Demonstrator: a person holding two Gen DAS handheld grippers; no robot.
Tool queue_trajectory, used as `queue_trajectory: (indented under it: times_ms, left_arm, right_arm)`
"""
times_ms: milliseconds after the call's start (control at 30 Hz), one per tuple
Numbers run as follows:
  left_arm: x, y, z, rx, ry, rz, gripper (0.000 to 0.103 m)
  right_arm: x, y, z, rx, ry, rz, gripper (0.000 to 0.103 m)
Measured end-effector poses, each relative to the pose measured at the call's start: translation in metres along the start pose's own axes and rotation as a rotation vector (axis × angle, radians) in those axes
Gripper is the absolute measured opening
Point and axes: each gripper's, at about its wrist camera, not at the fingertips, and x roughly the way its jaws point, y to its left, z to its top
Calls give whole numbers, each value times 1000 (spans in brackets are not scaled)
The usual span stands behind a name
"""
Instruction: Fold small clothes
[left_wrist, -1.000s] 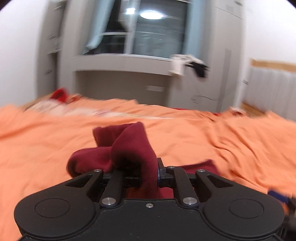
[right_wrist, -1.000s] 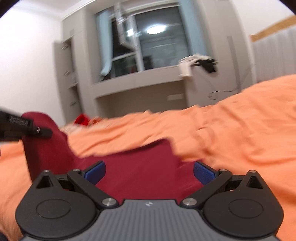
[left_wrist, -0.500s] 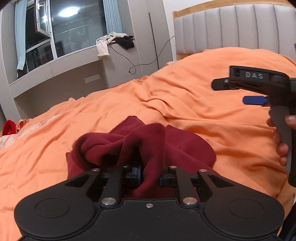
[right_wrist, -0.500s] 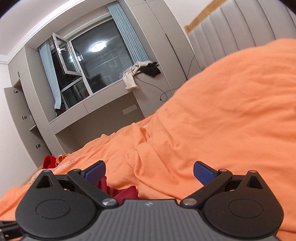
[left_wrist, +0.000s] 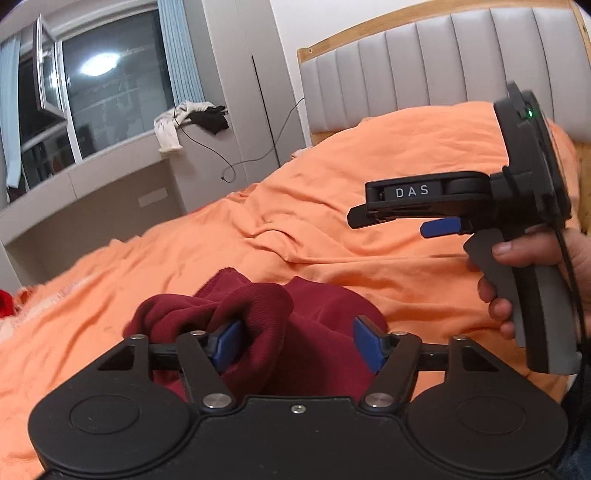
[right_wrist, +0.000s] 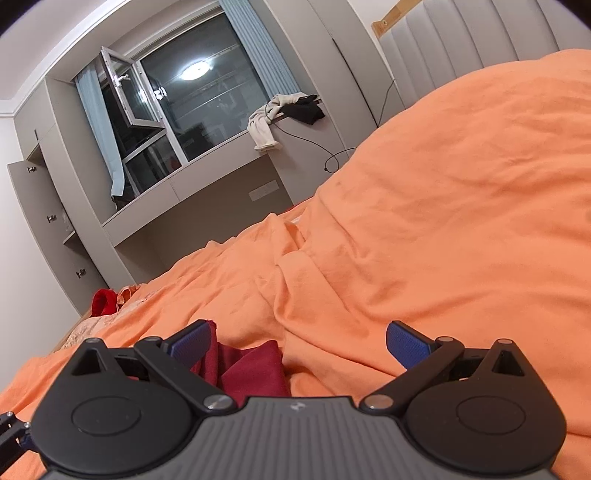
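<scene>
Left tongs: were opening, letting go of the red cloth.
Right tongs: spread wide, empty.
Left to do: cloth bunched on the bed, not folded flat.

Your left wrist view sits low and close over the dark red garment, facing the headboard at 1 o'clock. Your right wrist view looks the same way from just beside it. Both share the orange duvet and window at 10 o'clock.
</scene>
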Motion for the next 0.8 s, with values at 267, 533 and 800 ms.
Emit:
queue_trajectory:
  times_ms: [267,533,800]
  left_arm:
    - [-34,23,-24,-160,20,-48,80]
    - [-30,79,-18,-316,79,113,87]
    - [19,135,-8,-619,97,-32,90]
  right_arm:
    - [-3,-3,-2,33,19,21,103]
    - [1,0,-6,40,41,27,103]
    - [3,1,-7,34,51,27,103]
